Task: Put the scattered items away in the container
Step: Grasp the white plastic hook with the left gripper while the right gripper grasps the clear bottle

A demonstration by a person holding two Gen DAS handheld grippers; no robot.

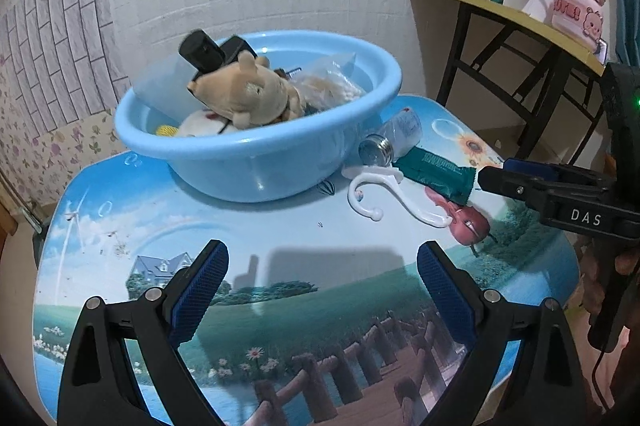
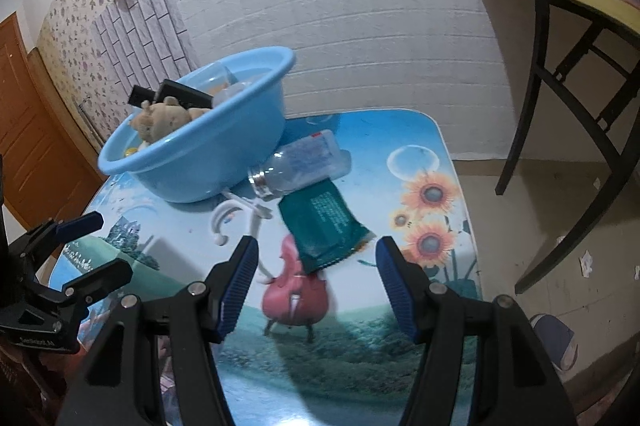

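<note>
Both grippers, left (image 1: pixel 322 290) and right (image 2: pixel 316 288), fingers wide apart and empty; green pouch (image 2: pixel 326 228) flat on counter (image 2: pixel 360 338) beside basin (image 2: pixel 208 162), probably light, soft, slippery—pinch its crimped edge.

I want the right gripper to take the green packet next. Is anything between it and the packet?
Nothing visible blocks it. The right gripper is open and empty with the green packet lying straight ahead on the table. The clear bottle rests across the packet's far end, beside the blue basin.

Blue basin (image 1: pixel 256 162) holding plush bear (image 1: pixel 244 94), open left tongs (image 1: pixel 322 258) above table (image 1: pixel 320 234)
</note>
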